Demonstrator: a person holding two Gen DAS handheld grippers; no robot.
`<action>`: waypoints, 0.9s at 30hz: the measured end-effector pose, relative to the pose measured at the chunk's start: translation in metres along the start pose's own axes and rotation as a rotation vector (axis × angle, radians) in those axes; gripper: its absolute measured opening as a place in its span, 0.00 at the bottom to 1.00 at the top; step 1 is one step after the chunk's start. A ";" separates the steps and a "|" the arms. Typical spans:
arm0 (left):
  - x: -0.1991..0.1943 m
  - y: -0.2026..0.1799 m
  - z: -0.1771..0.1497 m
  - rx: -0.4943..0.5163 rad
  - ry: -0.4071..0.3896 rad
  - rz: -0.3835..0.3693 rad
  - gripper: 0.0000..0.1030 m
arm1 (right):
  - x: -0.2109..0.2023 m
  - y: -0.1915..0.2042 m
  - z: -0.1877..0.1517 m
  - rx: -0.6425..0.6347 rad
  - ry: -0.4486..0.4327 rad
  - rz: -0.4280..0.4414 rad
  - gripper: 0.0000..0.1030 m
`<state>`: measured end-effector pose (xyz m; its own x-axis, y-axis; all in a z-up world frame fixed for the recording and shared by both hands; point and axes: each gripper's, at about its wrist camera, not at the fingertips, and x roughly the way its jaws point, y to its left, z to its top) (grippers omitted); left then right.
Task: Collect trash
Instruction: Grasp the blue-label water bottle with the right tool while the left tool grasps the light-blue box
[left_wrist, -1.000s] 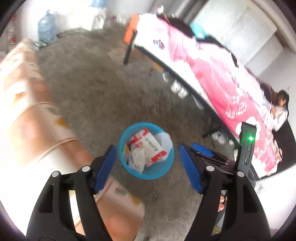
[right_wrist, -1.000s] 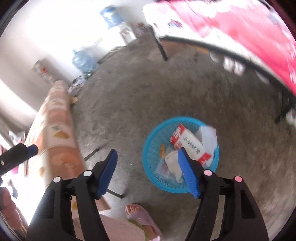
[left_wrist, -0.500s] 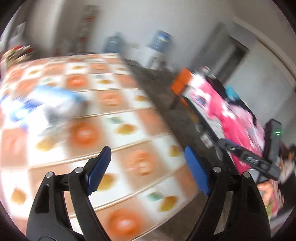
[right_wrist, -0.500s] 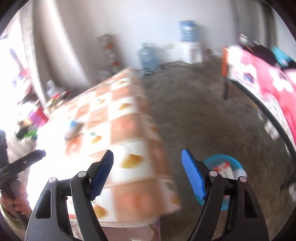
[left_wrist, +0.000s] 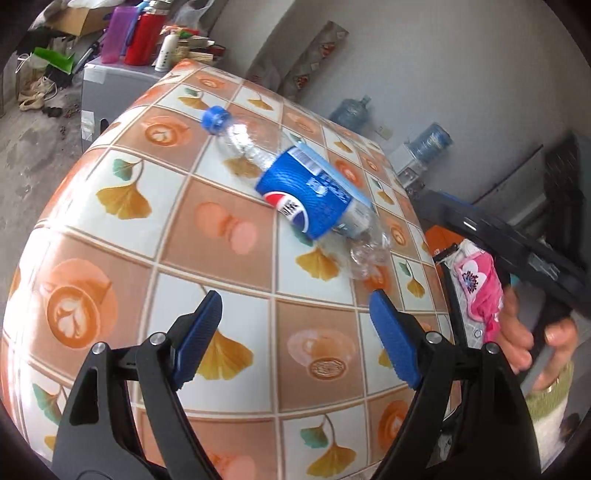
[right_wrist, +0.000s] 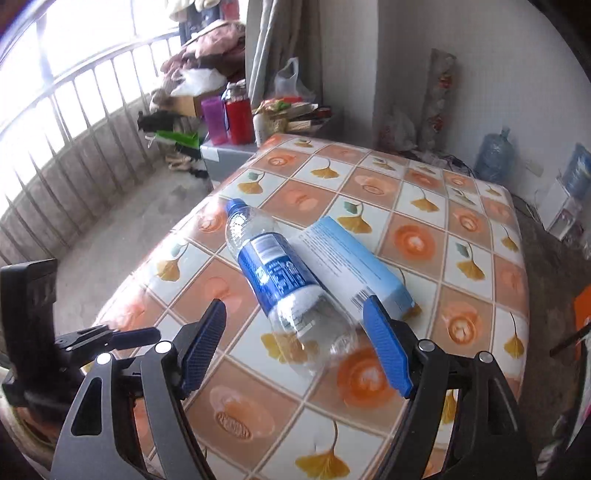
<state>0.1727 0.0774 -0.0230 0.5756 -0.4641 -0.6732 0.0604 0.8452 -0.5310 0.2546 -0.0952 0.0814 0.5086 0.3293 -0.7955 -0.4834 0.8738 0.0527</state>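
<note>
the biggest change is the view itself: a second ago both cameras looked down at a grey floor with a blue waste basket half full of wrappers, and now both look across a table (right_wrist: 424, 236) covered in an orange-and-white tiled cloth, the basket out of sight in both views. this suggests one drop-off is done and the person has turned back for more trash. on the cloth lies an empty plastic bottle (left_wrist: 310, 192) with a blue label and blue cap, on its side, and touching it along one flank a flat pale blue carton (right_wrist: 351, 266); both are likely the next things to collect. half a second ago the table was only a blur at the edge of each view, while now it is sharp and the bottle sits near the middle of each. the right gripper (right_wrist: 295, 347) hangs over the bottle's base end, its blue pads spread wide with the bottle seen between them but not pressed, so it grips nothing yet. the left gripper (left_wrist: 295, 332) is likewise spread and empty, hovering short of the bottle over bare cloth. both stand a little wider than they did over the basket. in the left view a hand (left_wrist: 532, 332) holds the other tool's handle at the right edge.
</note>
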 end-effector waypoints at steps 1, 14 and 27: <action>0.001 0.004 0.000 -0.004 -0.003 -0.001 0.75 | 0.015 0.008 0.010 -0.028 0.027 0.000 0.72; 0.003 0.038 0.008 -0.058 -0.011 0.012 0.75 | 0.125 0.040 0.033 -0.180 0.268 -0.040 0.65; -0.019 0.060 0.035 -0.091 -0.108 0.139 0.75 | 0.029 0.033 -0.083 -0.107 0.260 0.044 0.64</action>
<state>0.1944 0.1461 -0.0242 0.6580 -0.3089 -0.6867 -0.0975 0.8694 -0.4844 0.1944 -0.0862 0.0097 0.2921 0.2508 -0.9229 -0.5807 0.8133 0.0372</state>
